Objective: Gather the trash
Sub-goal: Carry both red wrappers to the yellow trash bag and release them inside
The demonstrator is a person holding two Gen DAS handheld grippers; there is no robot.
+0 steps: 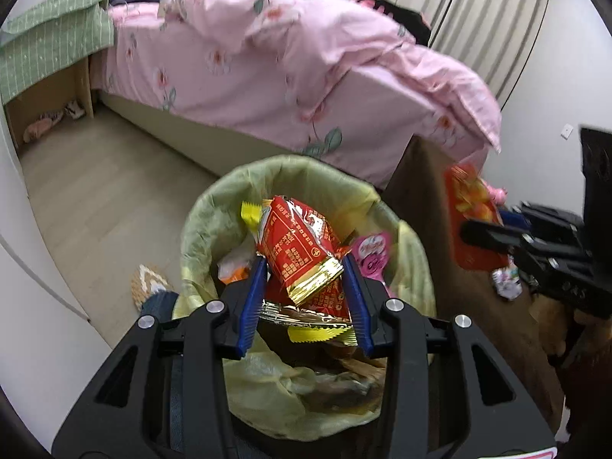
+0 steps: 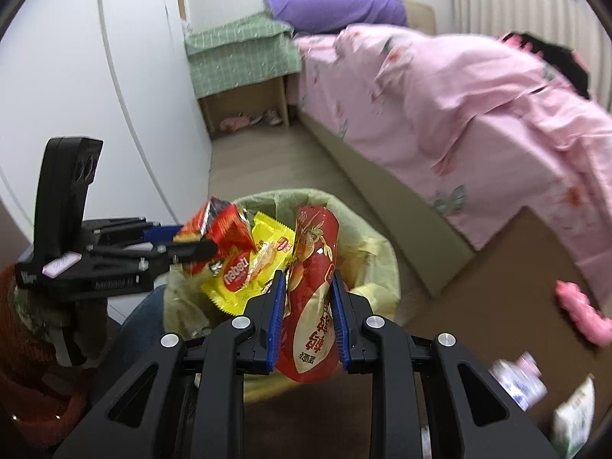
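Red-and-gold snack wrappers [image 1: 302,256] clamped between the blue pads of the left gripper [image 1: 306,267], bunched with a yellow wrapper [image 2: 244,267], hanging right over the mouth of the trash bin [image 1: 199,225]. Red snack bag [image 2: 311,287] pinched in the right gripper [image 2: 308,279], jaws drawn nearly together on its middle, long axis running along the fingers, far end reaching toward the bin's rim. Bin lined with a pale yellow-green bag [image 2: 378,244], already part full: more wrappers and a pink packet [image 1: 373,254] inside. Both loads pointed steeply down at the opening. Left load directly above the cavity, so probably nearer to a clean drop; right bag apparently nearer the bin's right side, likely needing a small shift toward the centre before release. Beyond the bin, wooden floor [image 1: 99,199], then a bed under a pink floral duvet [image 1: 290,69]. To the right, a brown tabletop [image 2: 497,287] with a small bottle [image 2: 518,380] and a pink object [image 2: 581,313] not yet collected.
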